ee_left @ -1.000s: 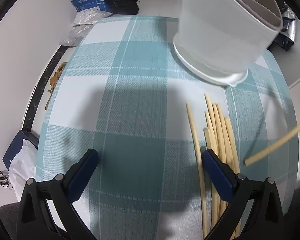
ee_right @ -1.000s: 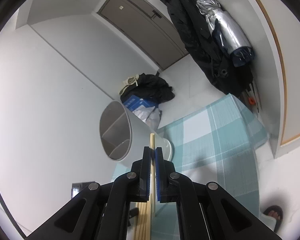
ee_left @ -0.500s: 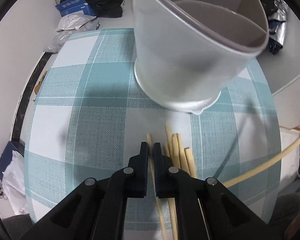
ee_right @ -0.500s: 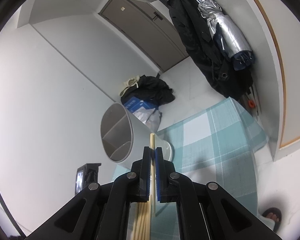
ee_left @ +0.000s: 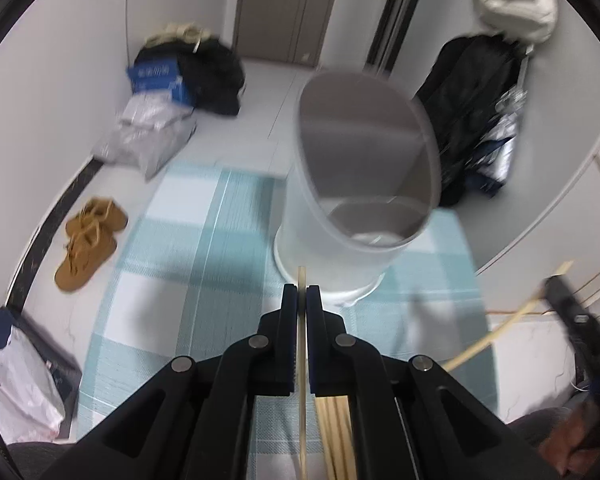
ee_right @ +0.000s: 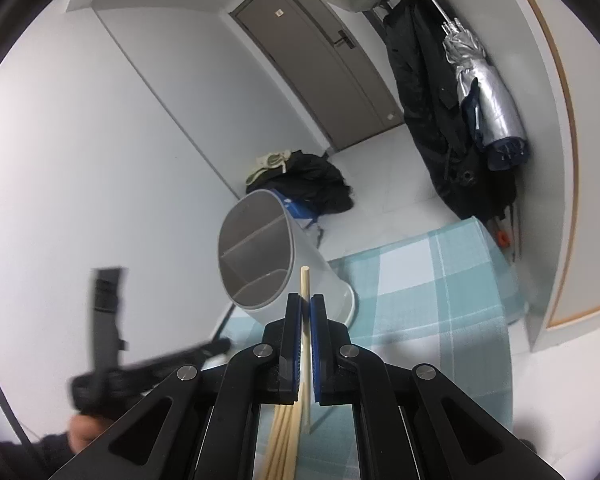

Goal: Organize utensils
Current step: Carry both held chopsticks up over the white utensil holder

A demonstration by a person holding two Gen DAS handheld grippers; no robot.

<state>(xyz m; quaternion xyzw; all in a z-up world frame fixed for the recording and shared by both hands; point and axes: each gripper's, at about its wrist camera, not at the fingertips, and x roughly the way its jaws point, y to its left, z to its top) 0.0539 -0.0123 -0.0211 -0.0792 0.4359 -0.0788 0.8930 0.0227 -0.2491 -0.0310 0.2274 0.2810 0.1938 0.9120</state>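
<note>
Chopsticks (ee_left: 301, 320) (ee_right: 305, 320) pinched singly in both tongs (ee_left: 301, 294) (ee_right: 305, 304): tip each upright, then lower into the grey holder (ee_left: 364, 176).

The left wrist view looks forward along the left gripper (ee_left: 301, 289) from above the table (ee_left: 172, 248), angled slightly down, with the white utensil holder (ee_left: 340, 216) close ahead and the grey door (ee_left: 284, 8) beyond. The right wrist view looks along the right gripper (ee_right: 305, 300), tilted and from farther back (the holder (ee_right: 268, 264) appears smaller). Both share the holder, the checked table (ee_right: 440, 280), the door (ee_right: 320, 60) and hanging dark coats (ee_right: 432, 112).
</note>
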